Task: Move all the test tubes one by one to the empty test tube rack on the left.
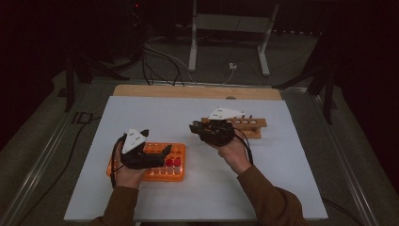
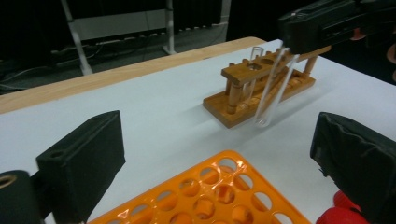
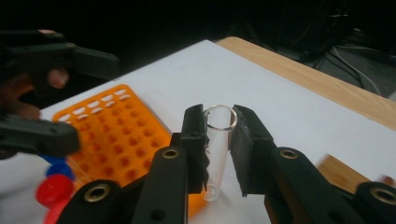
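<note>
Glass tube (image 3: 218,140) — in right hand-held gripper (image 3: 219,122)

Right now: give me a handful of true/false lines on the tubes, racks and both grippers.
1. The right gripper is clamped on a clear glass test tube. True.
2. The left gripper holds a red-capped tube. False: its jaws stand wide apart with nothing between them, above the orange tube rack.
3. The wooden test tube rack already has a glass tube standing in it. True, in an end hole.
4. The held test tube wears a blue cap. False: its mouth is open, uncapped.
5. The orange rack sits on bare wood. False: it rests on the white table mat.
</note>
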Demonstrator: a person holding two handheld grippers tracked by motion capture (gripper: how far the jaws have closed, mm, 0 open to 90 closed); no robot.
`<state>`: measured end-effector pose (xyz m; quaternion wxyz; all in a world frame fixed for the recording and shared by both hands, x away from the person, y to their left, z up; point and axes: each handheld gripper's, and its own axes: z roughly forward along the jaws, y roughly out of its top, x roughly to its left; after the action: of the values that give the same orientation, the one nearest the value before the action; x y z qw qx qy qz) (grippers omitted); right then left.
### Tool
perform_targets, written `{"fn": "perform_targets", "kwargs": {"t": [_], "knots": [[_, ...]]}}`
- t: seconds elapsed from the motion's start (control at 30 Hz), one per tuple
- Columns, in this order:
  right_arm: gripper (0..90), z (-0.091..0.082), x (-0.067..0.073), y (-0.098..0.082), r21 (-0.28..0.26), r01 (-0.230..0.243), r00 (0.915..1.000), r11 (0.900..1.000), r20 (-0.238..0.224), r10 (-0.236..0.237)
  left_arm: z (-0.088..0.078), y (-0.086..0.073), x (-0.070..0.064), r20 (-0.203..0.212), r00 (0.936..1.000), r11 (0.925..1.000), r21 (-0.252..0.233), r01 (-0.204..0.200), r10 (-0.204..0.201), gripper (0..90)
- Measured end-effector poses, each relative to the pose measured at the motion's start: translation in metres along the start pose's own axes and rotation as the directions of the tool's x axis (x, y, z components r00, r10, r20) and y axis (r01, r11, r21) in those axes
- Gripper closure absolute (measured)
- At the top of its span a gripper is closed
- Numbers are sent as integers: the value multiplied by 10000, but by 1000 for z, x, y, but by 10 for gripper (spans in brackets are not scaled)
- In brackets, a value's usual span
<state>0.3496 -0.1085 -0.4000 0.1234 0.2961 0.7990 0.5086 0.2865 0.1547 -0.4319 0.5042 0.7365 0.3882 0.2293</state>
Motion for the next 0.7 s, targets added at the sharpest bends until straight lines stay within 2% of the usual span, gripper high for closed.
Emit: {"fn": "perform_targets", "kwargs": {"t": [0.13,0.27,0.4,0.53,0.7], "knots": [[751,9,14,7,52,197,9993,9998,-315,-195,2,2,-3,128,9998,9998,31,-179,178,85],[751,18,26,12,140,347,9977,9993,-585,-338,3,3,-6,402,9986,9993,54,-361,358,189],[750,25,35,15,203,385,9954,9991,-886,-365,6,4,-8,395,9980,9986,163,-508,501,322],[750,30,42,16,218,395,9926,9990,-1154,-368,7,4,-9,581,9965,9980,166,-613,602,497],[750,33,48,16,266,504,9899,9984,-1341,-464,8,3,-8,800,9950,9981,136,-606,593,676]]}}
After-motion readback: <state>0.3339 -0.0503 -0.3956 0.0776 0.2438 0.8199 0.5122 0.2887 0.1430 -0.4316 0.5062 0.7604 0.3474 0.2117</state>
